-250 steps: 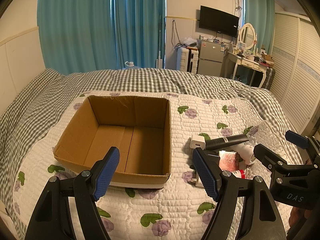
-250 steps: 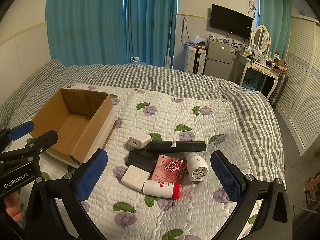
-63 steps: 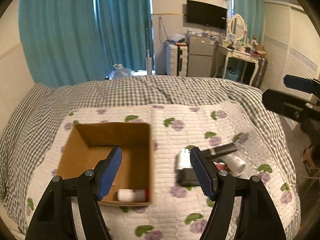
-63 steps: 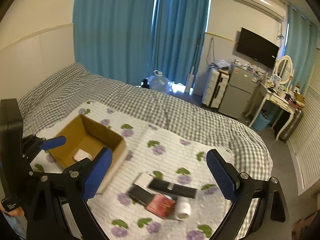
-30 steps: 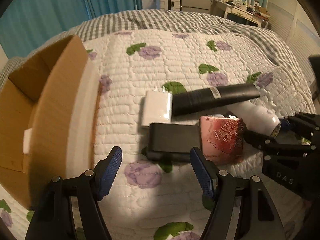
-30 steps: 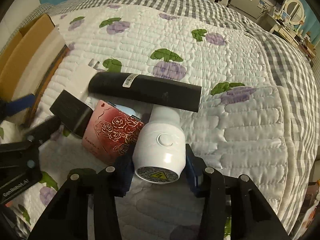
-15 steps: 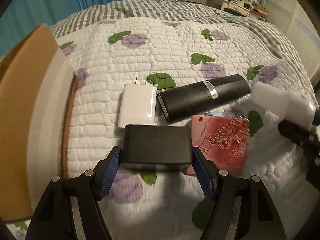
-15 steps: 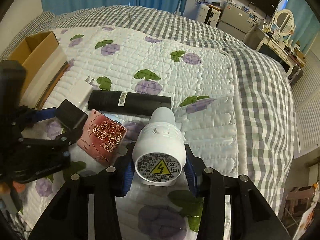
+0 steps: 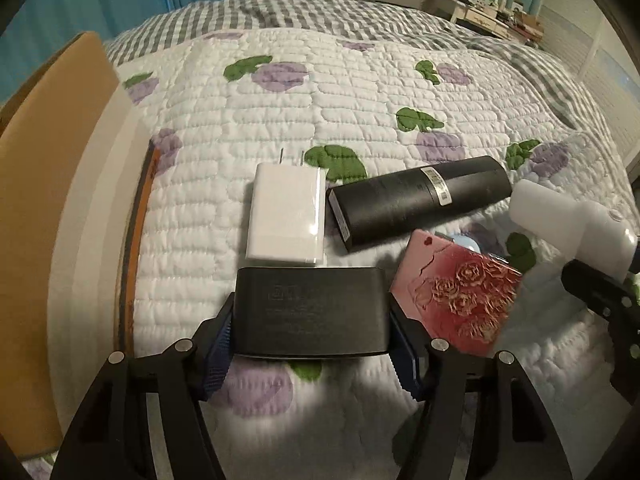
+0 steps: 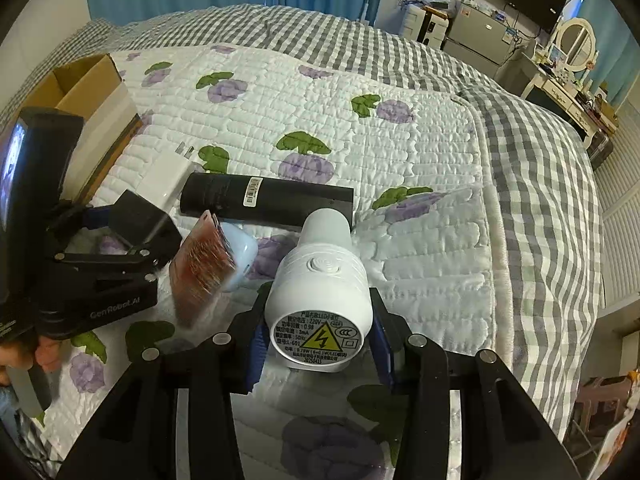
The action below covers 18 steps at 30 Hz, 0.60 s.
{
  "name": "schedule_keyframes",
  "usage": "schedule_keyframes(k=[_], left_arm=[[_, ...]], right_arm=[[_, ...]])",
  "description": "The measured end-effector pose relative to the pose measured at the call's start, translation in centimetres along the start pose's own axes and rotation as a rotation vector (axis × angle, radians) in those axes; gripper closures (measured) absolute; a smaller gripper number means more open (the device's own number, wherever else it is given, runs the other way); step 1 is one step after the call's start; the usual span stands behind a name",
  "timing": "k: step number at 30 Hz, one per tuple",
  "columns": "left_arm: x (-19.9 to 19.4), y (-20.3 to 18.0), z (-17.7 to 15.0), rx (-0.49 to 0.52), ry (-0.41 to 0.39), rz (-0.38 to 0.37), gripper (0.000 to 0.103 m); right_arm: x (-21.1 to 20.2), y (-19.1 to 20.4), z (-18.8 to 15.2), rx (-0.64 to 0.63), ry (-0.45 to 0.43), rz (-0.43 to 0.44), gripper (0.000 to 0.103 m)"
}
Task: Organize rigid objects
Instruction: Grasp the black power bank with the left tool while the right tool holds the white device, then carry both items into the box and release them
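On the quilt lies a flat black box (image 9: 310, 312) with my left gripper (image 9: 311, 344) around it. The jaws are closing and both blue pads (image 9: 218, 344) touch its short sides. My right gripper (image 10: 318, 344) is shut on a white plug-in night light (image 10: 320, 276) and holds it a little above the quilt; the light also shows at the right edge of the left wrist view (image 9: 572, 224). A white charger (image 9: 286, 220), a black tube (image 9: 416, 200) and a pink rose-patterned box (image 9: 456, 296), tilted up on one edge, lie beside the black box.
The open cardboard box (image 10: 80, 80) stands at the left on the quilt, its near wall (image 9: 48, 184) close beside my left gripper. A pale blue object (image 10: 240, 252) lies under the pink box. A hand (image 10: 24, 352) holds the left gripper's handle. Furniture stands beyond the bed.
My left gripper's jaws have drawn in onto the sides of the black box. The right gripper has lifted the white night light off the quilt, and the pink box has tipped up.
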<state>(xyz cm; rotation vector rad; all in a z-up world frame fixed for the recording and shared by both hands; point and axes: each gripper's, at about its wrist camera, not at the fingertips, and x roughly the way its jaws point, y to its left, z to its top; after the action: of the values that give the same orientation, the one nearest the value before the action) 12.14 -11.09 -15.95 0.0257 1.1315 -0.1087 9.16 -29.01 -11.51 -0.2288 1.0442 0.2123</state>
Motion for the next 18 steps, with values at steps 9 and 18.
schedule_keyframes(k=[9, 18], left_arm=[[-4.7, -0.3, -1.6, 0.004, -0.031, -0.021, 0.035], [-11.5, 0.3, -1.1, 0.014, -0.158, -0.029, 0.035]], right_arm=[[-4.7, 0.7, 0.8, 0.012, -0.092, 0.014, 0.060], [-10.9, 2.5, 1.2, -0.008, -0.176, -0.022, 0.060]])
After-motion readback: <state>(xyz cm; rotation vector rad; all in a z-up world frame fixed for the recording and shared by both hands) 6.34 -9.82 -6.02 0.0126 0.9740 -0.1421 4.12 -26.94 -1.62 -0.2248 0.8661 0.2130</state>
